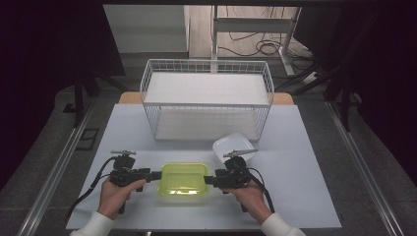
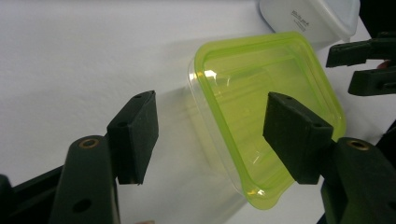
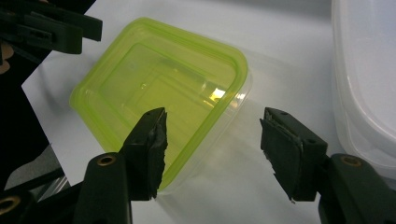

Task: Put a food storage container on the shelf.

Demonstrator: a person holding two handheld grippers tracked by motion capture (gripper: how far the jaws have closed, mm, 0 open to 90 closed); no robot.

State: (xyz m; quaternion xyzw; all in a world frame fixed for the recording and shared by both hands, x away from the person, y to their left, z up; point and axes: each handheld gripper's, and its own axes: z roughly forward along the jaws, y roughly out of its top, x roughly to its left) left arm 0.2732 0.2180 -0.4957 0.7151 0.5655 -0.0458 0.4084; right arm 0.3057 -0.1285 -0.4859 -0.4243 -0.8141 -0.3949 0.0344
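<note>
— While you hold both hands low at the near edge of the worktop [image 1: 305, 147], where does the box sit?
— Your green-lidded clear container [image 1: 183, 179] rests flat on the worktop, close to the near edge and about midway along it, between your two claws.
— And my left claw [image 1: 155, 175]?
— Its jaws stand apart at the container's left side. In the left gripper view one pad is over the lid's edge and the other over bare worktop; neither presses on anything.
— The right claw [image 1: 208, 180]?
— Apart too, at the container's right side. In the right gripper view a corner of the lid lies by one pad, with a gap to the other.
— What else is around?
— A white container [image 1: 234, 148] stands just behind your right claw, and a white wire basket [image 1: 206, 98] sits toward the far edge.
</note>
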